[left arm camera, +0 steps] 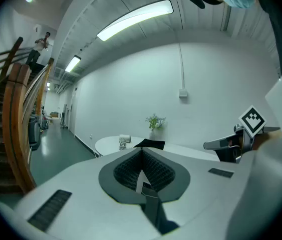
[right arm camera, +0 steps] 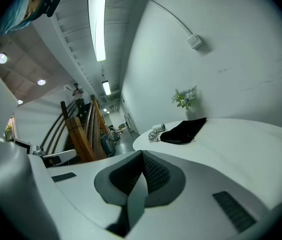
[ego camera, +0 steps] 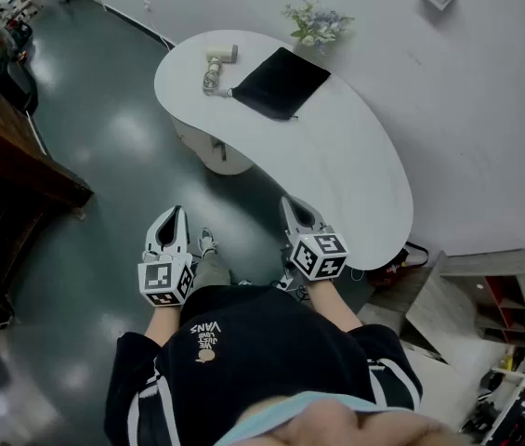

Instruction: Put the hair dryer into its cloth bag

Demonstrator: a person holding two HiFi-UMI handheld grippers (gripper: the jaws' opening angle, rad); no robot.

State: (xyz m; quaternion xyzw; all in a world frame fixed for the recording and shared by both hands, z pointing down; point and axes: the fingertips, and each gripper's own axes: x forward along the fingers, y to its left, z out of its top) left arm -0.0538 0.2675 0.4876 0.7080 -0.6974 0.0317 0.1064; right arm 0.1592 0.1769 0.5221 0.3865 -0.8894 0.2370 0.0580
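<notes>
- worktop: white, kidney-shaped, set against a white wall, well ahead of the person
- hair dryer: pale, lying on the far left end of the worktop with its coiled cord next to it; just beside the bag, outside it, with neither claw near it
- cloth bag: black, lying flat on the worktop to the right of the hair dryer
- vase of flowers: at the worktop's back edge, by the wall, beyond the cloth bag
- left claw: clenched, jaws pressed together on nothing; held low in front of the person, over the dark green floor, well apart from the hair dryer
- right claw: clenched, also empty; level with the left claw, by the worktop's near edge
- wooden staircase: at the left of the room
</notes>
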